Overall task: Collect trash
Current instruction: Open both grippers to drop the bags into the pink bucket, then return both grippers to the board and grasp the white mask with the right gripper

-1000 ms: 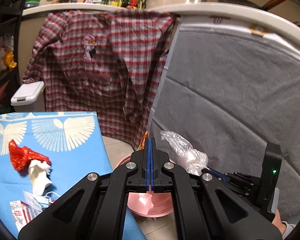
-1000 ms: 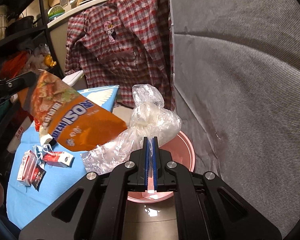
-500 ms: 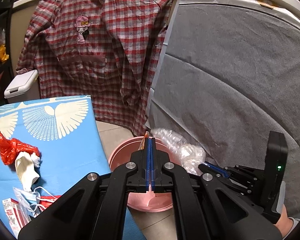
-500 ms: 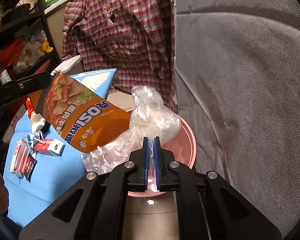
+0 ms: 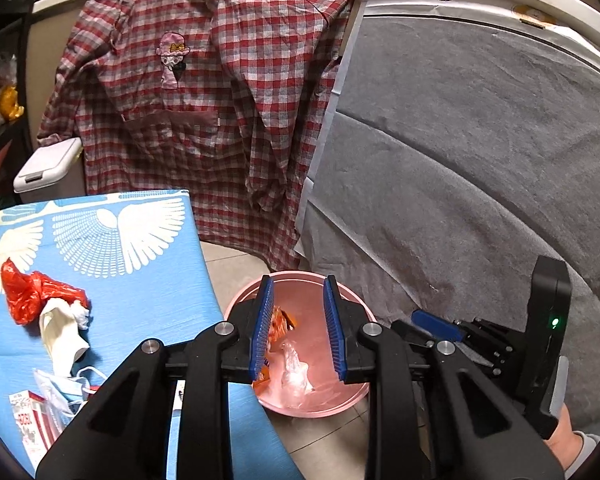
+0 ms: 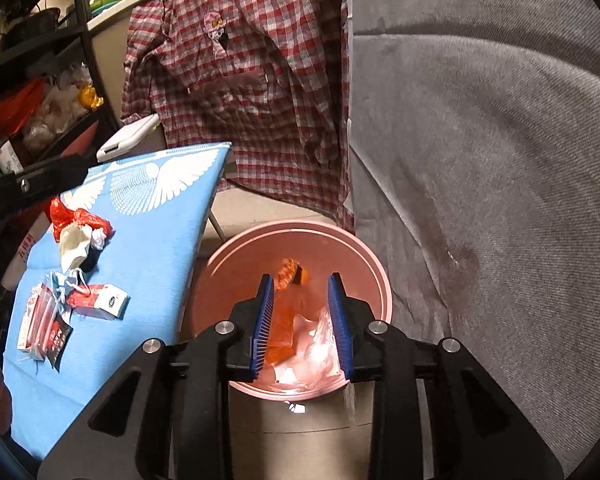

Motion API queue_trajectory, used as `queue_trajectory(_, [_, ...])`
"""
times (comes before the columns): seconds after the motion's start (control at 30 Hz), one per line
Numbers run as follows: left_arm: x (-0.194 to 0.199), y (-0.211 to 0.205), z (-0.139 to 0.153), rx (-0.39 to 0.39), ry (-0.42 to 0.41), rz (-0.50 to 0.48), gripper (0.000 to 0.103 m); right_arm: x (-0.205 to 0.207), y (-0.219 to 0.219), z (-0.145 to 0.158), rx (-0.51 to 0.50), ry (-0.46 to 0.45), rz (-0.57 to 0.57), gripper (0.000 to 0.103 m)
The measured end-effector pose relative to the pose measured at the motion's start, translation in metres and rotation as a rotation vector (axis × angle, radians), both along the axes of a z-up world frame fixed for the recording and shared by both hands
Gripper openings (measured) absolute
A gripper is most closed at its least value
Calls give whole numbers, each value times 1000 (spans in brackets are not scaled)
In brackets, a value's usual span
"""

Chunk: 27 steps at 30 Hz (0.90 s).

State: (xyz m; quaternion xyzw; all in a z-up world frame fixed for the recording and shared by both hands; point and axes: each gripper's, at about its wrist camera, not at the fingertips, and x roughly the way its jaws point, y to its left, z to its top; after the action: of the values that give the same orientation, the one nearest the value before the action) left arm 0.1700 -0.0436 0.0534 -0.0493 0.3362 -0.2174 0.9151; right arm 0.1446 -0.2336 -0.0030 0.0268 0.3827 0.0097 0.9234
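A pink bin (image 5: 356, 300) (image 6: 236, 252) stands on the floor beside a blue table (image 5: 140, 280) (image 6: 156, 240). Inside it lie an orange snack bag (image 5: 278, 326) (image 6: 286, 304) and a clear plastic bag (image 5: 296, 372) (image 6: 316, 348). My left gripper (image 5: 296, 320) is open and empty above the bin. My right gripper (image 6: 302, 316) is open and empty above the bin too. On the table lie a red plastic bag (image 5: 28, 292) (image 6: 76, 216), white crumpled paper (image 5: 60, 336) (image 6: 74, 240), a face mask (image 5: 60, 388) (image 6: 60, 284) and red-and-white cartons (image 5: 30, 420) (image 6: 96, 300).
A red plaid shirt (image 5: 204, 100) (image 6: 252, 80) hangs behind the table. A grey fabric-covered panel (image 5: 460, 160) (image 6: 500, 160) fills the right side. A white lidded bin (image 5: 46, 168) (image 6: 128, 136) stands at the back left. Shelves with clutter (image 6: 32, 92) are on the left.
Both grippers opened. The orange snack bag dropped from the left gripper and the clear plastic bag from the right gripper into the pink bin.
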Motion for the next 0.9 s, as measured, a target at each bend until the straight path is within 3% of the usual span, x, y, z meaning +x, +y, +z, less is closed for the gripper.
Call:
queue_trajectory(0.5, [-30,66,19,49,-50,78,25,-25,37,43,24,-190,22,29])
queue_trajectory(0.9, [-43,180,32,46,-65,229,24,-34,90,49,45,-177,157,28])
